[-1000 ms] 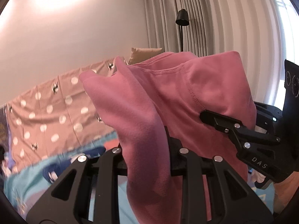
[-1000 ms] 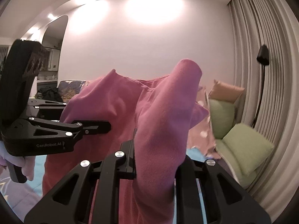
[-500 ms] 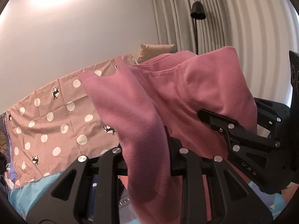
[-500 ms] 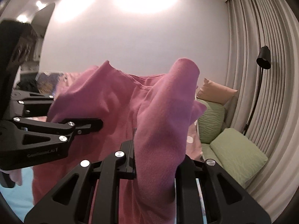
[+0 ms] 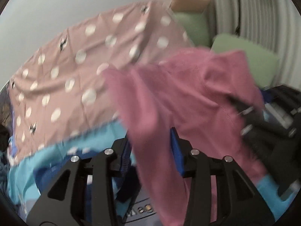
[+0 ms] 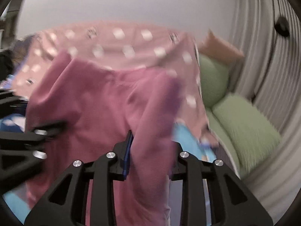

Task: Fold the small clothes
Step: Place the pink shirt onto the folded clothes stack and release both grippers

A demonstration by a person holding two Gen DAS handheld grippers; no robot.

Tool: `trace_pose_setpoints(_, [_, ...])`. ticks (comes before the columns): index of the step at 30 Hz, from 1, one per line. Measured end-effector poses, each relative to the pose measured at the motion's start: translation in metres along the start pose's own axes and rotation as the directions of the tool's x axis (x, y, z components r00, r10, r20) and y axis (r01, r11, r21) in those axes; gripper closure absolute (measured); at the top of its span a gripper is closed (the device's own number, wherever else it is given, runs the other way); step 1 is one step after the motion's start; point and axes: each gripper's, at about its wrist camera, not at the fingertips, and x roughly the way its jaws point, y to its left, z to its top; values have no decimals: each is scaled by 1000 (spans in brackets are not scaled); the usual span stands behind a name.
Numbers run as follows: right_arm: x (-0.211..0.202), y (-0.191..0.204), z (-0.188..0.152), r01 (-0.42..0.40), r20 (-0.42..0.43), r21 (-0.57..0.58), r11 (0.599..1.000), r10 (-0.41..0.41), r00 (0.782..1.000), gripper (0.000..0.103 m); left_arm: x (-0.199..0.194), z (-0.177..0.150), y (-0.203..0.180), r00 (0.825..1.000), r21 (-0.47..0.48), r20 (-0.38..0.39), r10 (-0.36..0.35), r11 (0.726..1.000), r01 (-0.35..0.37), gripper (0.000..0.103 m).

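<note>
The left tool (image 5: pixel 152 146) is pressed together on a fold of the small pink fleece garment (image 5: pixel 184 101), with the cloth pinched between its blue-padded fingers (image 5: pixel 175 150) and spilling over and below them. The right tool (image 6: pixel 150 148) likewise clamps a bunched fold of the same garment (image 6: pixel 97 109), its blue pad (image 6: pixel 128 150) tight against the cloth. The garment hangs stretched between the two tools, raised above the dusty-pink polka-dot bed cover (image 5: pixel 71 71) and the light-blue patterned sheet (image 5: pixel 90 137) below it. In the left wrist view the right tool shows blurred at the right edge; in the right wrist view the left tool (image 6: pixel 47 130) shows at the left edge, gripping the cloth. Green cushions (image 6: pixel 242 124) and a tan cushion (image 6: pixel 220 49) lie beside pleated grey curtains (image 6: pixel 263 60).
</note>
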Motion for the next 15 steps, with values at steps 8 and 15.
trace_pose_setpoints(8, [-52,-21,-40,-30,48,36,999,28,998,69,-26,-51,1,999,117,48,-16,993,10,40])
trace_pose_setpoints(15, [-159,-18,-72,-122,144,35,992,116,983,27,-108,-78,-4,985,73,153,-78,995,67,14])
